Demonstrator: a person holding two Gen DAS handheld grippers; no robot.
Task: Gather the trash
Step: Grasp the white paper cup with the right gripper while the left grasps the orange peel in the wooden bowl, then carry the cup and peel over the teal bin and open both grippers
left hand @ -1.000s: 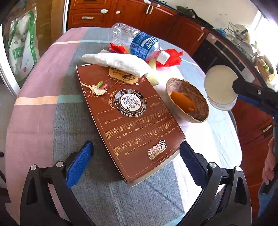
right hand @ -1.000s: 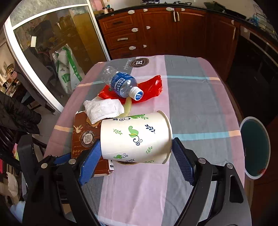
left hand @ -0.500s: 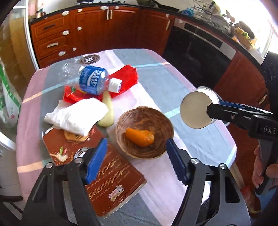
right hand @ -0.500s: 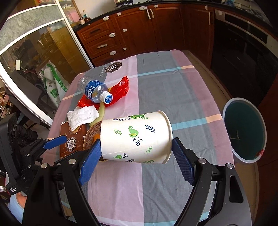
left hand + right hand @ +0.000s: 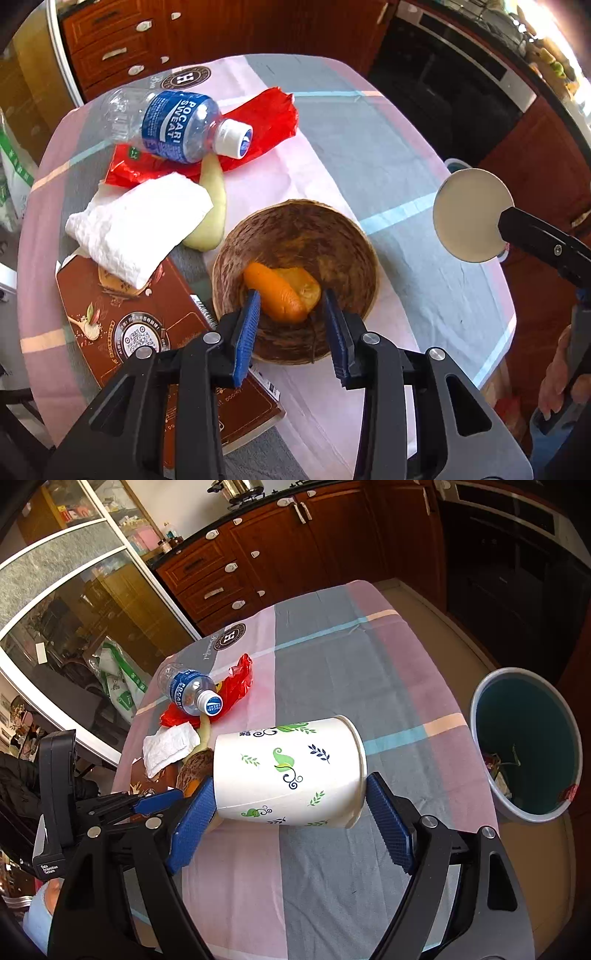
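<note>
the right gripper point(image 5: 290, 808) holds a paper cup point(image 5: 290, 771) sideways above the table point(image 5: 332, 657), bin point(image 5: 526, 744) beside.

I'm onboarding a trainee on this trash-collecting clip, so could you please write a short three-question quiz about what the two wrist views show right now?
1. True or false: the plastic bottle stands upright.
2. What does the right gripper hold? A) paper cup B) tissue C) bottle
3. Fill in: the left gripper has its fingers on either side of the orange peel in the ___.

Key:
1. False; it lies on its side across the red wrapper.
2. A, the paper cup, held sideways.
3. Woven bowl; the fingers do not look closed on the peel yet.
</note>
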